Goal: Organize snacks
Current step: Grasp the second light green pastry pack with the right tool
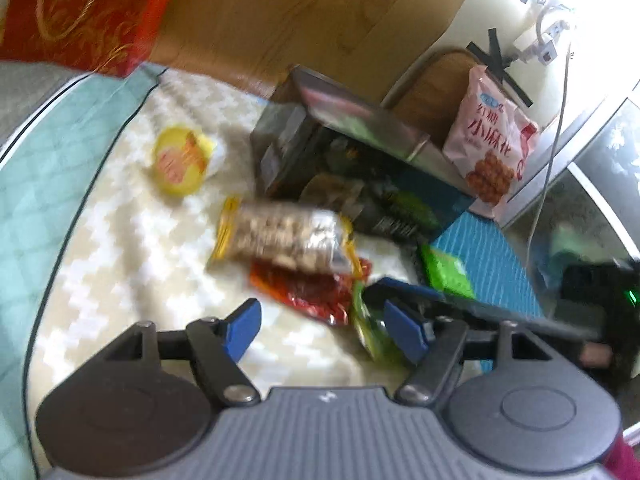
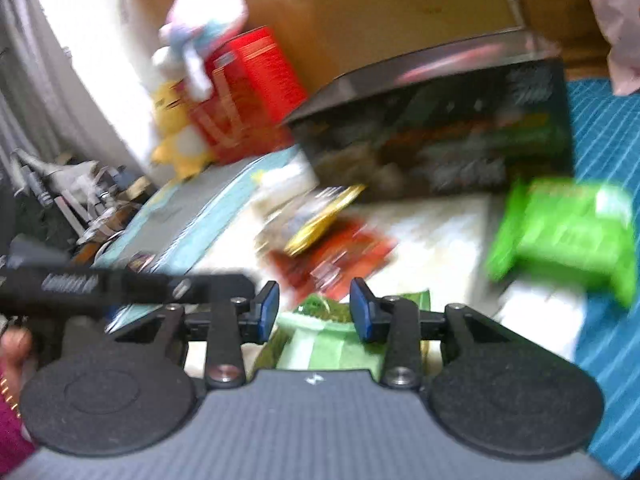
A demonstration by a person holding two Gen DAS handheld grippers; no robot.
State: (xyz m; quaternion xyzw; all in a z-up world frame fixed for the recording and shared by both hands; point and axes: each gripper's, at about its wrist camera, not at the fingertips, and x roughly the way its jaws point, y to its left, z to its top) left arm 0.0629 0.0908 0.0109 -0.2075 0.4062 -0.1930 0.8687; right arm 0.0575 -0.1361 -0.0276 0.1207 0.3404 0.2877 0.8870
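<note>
**Snacks scattered by an open box**

Snacks lie on a patterned bed cover: nut pack (image 1: 280,236), red pack (image 1: 316,292), yellow cup (image 1: 182,164) far left. Dark box (image 1: 344,160) stands behind them. Left gripper (image 1: 320,334) has its jaws apart, empty. Right gripper (image 2: 314,316) jaws straddle a green pack (image 2: 328,332); contact unclear.

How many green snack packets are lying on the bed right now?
2: a bright green packet right of the red one, another green packet between the right claw's fingers. Others may be hidden.
</note>
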